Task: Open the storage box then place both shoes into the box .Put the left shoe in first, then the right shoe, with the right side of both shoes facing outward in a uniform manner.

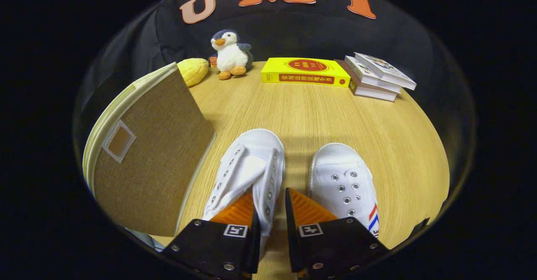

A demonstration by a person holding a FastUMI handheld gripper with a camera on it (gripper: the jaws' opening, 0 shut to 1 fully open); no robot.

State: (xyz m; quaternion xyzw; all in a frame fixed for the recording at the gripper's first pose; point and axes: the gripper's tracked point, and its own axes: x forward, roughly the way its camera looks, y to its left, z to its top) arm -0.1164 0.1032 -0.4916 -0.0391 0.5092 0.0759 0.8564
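Claw: the claw (270, 213) hangs low over the near ends of the two shoes, fingers parted by a narrow gap; one finger sits over the left shoe's opening, the other outside it, the shoe's side wall running up between them. Whether both fingers press that wall I cannot tell.
Left shoe: the left shoe (251, 167) lies just ahead of the claw, toe pointing away, long axis roughly along the fingers; white canvas, metal eyelets, no laces, tongue showing.
Right shoe: the right shoe (344, 179) lies beside it, a strip of bare table (293, 112) between them; parallel, toe away, with red and blue stripes on its outer side.
Storage box: the storage box (151, 154) stands to the left of the left shoe, close by; brown woven fabric, pale edging, a small label window.
Judgement: the left shoe looks nearest to a grip, and its carry would run leftward.
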